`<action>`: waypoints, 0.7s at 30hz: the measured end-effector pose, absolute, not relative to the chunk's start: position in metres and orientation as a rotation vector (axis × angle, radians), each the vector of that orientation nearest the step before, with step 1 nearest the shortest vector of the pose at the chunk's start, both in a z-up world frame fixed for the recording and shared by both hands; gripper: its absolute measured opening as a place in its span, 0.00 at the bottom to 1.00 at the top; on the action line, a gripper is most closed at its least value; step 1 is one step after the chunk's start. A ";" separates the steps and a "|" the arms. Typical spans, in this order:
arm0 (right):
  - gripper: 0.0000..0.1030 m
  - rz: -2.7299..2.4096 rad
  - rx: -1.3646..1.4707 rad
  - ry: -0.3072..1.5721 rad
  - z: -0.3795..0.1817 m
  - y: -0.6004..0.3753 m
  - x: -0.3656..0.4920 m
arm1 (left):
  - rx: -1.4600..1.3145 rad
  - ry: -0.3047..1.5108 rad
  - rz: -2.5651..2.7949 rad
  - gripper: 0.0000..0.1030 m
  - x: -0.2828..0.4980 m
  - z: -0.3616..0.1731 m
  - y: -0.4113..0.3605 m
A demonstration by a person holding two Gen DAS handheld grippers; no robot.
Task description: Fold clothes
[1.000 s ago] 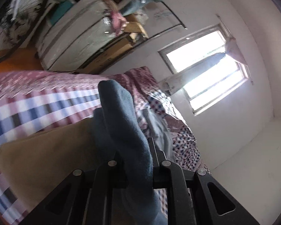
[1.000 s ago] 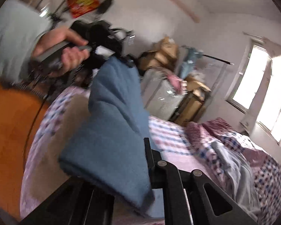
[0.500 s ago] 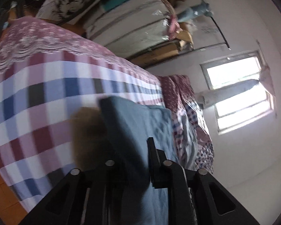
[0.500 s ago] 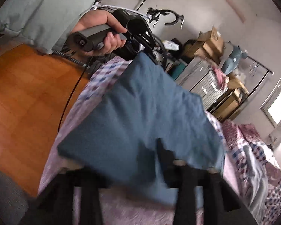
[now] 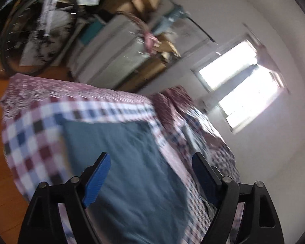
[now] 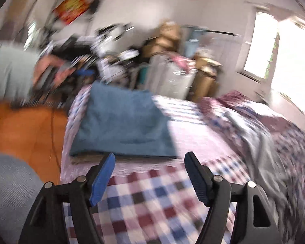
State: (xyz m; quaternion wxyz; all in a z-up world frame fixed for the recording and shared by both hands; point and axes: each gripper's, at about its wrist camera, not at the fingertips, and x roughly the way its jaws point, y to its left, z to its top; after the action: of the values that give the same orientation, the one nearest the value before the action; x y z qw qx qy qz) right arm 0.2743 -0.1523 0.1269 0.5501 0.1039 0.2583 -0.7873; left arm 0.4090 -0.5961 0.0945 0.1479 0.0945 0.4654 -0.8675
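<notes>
Checked bedspread (image 6: pixel 152 203) | blue garment (image 6: pixel 122 126) flat | red poster (image 6: pixel 71 8) unreadable

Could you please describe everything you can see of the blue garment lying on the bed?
The blue garment is a dusty blue, soft, fleece-like cloth, folded into a roughly rectangular slab with a thick near edge. It lies flat on the checked bedspread near the bed's floor-side edge, with something tan showing beneath its near edge. Nothing grips it: both hand-held grippers are open, the left hand-held gripper hovering over it.
</notes>
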 end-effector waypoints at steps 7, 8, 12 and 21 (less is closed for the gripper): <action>0.80 -2.077 0.252 0.313 0.189 -0.050 0.259 | 0.351 1.155 -2.779 0.84 0.362 0.157 -0.475; 0.81 -2.099 0.250 0.274 0.195 -0.035 0.259 | 0.359 1.131 -2.808 0.84 0.358 0.164 -0.461; 0.87 -2.179 0.229 0.160 0.215 0.020 0.253 | 0.415 1.045 -2.972 0.88 0.329 0.200 -0.379; 0.99 -2.341 0.267 -0.186 0.228 0.149 0.212 | 0.649 0.987 -3.222 0.90 0.243 0.246 -0.200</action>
State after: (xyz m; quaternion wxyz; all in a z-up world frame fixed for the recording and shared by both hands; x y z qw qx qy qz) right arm 0.2117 0.1492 0.2281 0.3794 0.1047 -0.0727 -0.9164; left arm 0.2433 -0.2003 0.2455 -0.1446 0.1873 0.2845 -0.9290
